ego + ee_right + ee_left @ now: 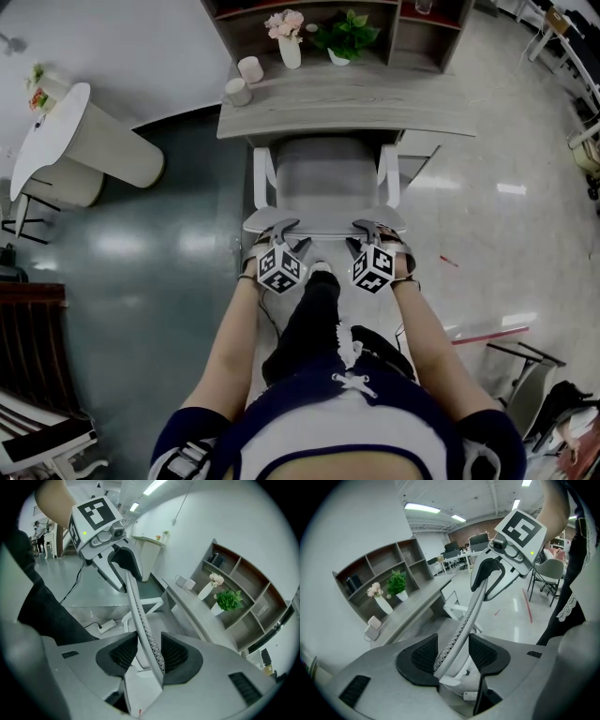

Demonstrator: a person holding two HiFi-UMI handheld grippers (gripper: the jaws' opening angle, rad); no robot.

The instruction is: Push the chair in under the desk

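Note:
The grey mesh chair (323, 178) stands with its seat partly under the grey desk (375, 111), its white armrests (263, 178) just in front of the desk edge. Both grippers straddle the top edge of the backrest (323, 223). My left gripper (272, 230) has that thin edge (457, 634) running between its black pads (417, 656), with a gap on one side. My right gripper (372, 230) sits the same way, the edge (140, 620) lying against one pad (174, 653) and clear of the other. Each gripper view also shows the other gripper further along the backrest.
On the desk stand two cups (238, 90), a vase of flowers (289, 42) and a potted plant (347, 36) in a shelf unit. A round white table (56, 131) stands at the left, a dark chair (33, 366) at the lower left. A power strip (107, 626) lies on the floor.

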